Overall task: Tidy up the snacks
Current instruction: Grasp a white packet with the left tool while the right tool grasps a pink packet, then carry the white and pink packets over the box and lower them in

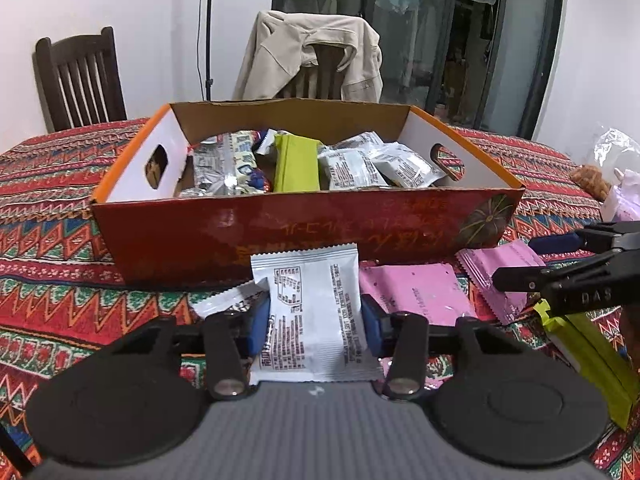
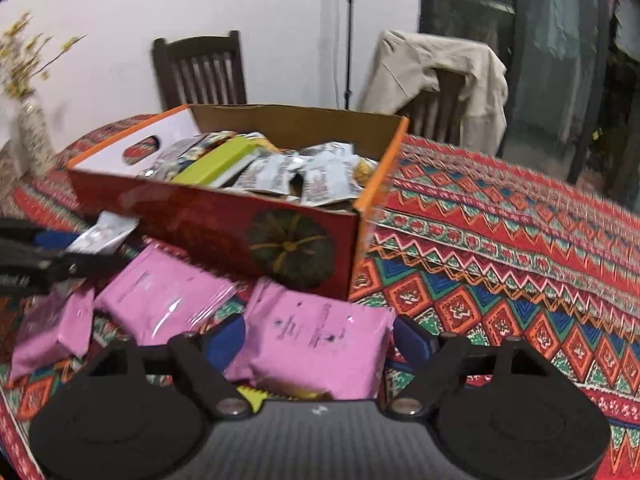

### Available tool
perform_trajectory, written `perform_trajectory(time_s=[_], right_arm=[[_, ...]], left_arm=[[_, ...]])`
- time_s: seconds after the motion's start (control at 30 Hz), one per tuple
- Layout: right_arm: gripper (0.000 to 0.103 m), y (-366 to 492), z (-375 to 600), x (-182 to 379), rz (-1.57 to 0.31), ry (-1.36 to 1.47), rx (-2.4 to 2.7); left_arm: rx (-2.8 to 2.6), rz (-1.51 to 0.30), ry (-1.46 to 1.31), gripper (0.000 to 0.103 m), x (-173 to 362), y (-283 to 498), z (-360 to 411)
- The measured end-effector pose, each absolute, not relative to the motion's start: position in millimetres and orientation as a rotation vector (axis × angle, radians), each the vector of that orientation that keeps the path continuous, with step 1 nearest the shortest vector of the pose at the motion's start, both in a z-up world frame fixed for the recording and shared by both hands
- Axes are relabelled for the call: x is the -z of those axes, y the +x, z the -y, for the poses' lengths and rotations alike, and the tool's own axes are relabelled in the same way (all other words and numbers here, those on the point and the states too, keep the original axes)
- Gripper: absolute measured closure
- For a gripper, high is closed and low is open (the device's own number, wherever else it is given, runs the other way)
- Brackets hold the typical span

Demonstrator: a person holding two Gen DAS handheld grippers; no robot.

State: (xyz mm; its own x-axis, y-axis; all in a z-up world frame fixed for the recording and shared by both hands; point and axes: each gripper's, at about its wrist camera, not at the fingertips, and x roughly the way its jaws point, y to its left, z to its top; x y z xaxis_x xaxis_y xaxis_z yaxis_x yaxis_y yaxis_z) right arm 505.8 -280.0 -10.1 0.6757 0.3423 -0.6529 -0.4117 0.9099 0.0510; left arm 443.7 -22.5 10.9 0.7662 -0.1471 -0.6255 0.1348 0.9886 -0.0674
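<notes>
An open red-and-orange cardboard box [image 1: 304, 220] stands on the patterned tablecloth, filled with several white, silver and green snack packets. Just in front of it, my left gripper [image 1: 316, 328] is shut on a white snack packet [image 1: 312, 300], a blue pad pressing each side. A second white packet [image 1: 224, 300] lies beneath it. My right gripper [image 2: 320, 340] straddles a pink packet [image 2: 316, 336] near the box [image 2: 200, 216] corner; its jaws are open, with a small gap at the right pad. More pink packets [image 2: 164, 296] lie to the left, and a green packet [image 1: 588, 356] lies at the right.
Two dark wooden chairs stand behind the table, one [image 1: 316, 60] draped with a beige jacket. A vase of yellow flowers [image 2: 32, 136] sits at the far left. A clear plastic bag [image 1: 612, 152] with other items lies at the right edge. Patterned cloth [image 2: 520, 240] stretches right of the box.
</notes>
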Motion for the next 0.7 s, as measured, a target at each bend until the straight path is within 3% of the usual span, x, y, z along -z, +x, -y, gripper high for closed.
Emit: perform_trajectory(time_s=[0.23,0.27,0.33,0.7], right_arm=[[0.020,507,264,13,-0.743,-0.129,-0.395],[0.024,505,263,12,-0.739,-0.131,-0.391],[0.041,502,260,8,-0.724,-0.135,-0.384],[0.041,442,249,-41,-0.526,-0.131,-0.383]], left_arm=[[0.134,-0.641,-0.032,0.056,-28,430,16],[0.132,-0.636,-0.032,0.056,-30,429,15],[0.128,-0.630,-0.031,0.056,-34,423,14],[0.084,-0.551,-0.046,0.056,-70,354,-2]])
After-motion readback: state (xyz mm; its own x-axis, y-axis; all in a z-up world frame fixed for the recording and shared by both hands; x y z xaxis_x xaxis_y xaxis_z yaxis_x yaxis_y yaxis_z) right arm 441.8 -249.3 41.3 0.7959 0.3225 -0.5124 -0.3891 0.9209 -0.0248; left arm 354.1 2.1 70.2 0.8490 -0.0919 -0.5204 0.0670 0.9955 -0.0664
